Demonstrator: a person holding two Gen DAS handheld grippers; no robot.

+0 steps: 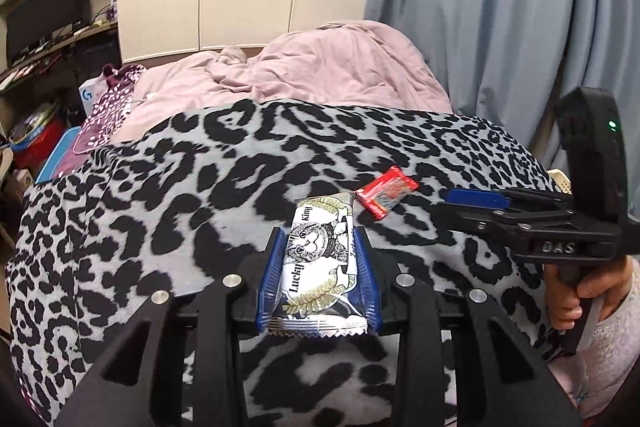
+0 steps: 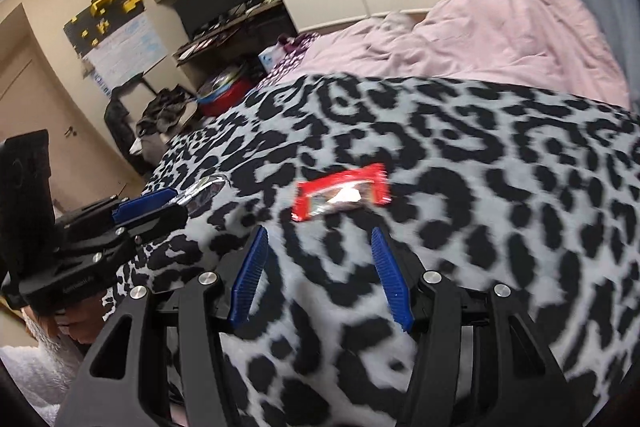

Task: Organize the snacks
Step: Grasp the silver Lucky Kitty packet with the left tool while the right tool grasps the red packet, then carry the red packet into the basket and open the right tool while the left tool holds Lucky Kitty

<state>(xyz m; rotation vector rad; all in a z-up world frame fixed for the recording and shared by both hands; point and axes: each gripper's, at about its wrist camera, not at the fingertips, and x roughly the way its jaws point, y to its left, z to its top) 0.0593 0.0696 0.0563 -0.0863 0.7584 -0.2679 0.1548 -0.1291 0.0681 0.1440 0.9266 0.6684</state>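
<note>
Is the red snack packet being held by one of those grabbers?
No, the red packet lies loose on the spotted blanket, ahead of the open right gripper.

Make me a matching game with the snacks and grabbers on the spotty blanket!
Things:
1. cat snack packet
2. red snack packet
3. right gripper
4. pink quilt

States:
A. open, with nothing between its fingers
B. bunched up behind the spotty blanket
C. held in the left gripper
D. lying loose on the blanket

Pairs: 1-C, 2-D, 3-A, 4-B
</note>
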